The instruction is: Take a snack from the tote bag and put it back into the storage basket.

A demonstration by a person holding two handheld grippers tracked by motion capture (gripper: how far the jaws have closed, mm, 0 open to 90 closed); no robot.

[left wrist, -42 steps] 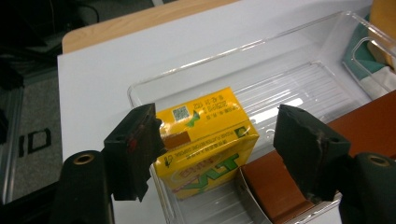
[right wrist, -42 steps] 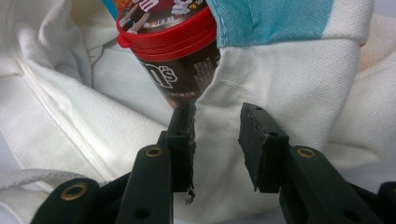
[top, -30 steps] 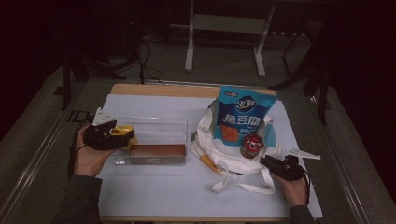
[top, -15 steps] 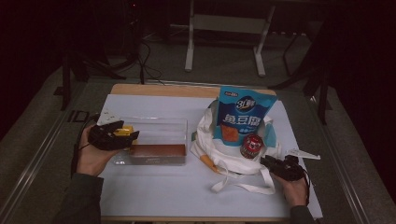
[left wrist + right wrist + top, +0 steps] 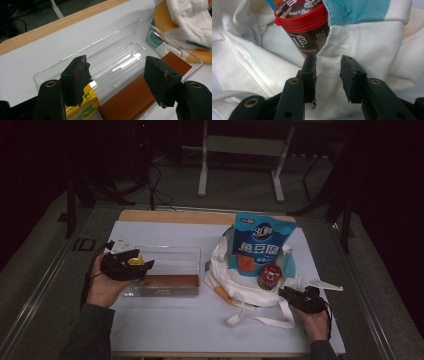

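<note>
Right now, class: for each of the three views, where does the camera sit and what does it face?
High view: above the person's side, facing forward and down on the table; forearms and both hands show.
Left gripper view: on the left gripper, facing the clear tray; its jaws show.
Right gripper view: on the right gripper, facing the white bag; its jaws show.
Shared: high and left gripper views show the tray.

The room is dim. Grey floor [image 5: 240, 190] surrounds a wood-edged table [image 5: 175, 216]; at twelve o'clock a white metal stand [image 5: 240, 165], at eleven o'clock dark cables [image 5: 157, 185].
</note>
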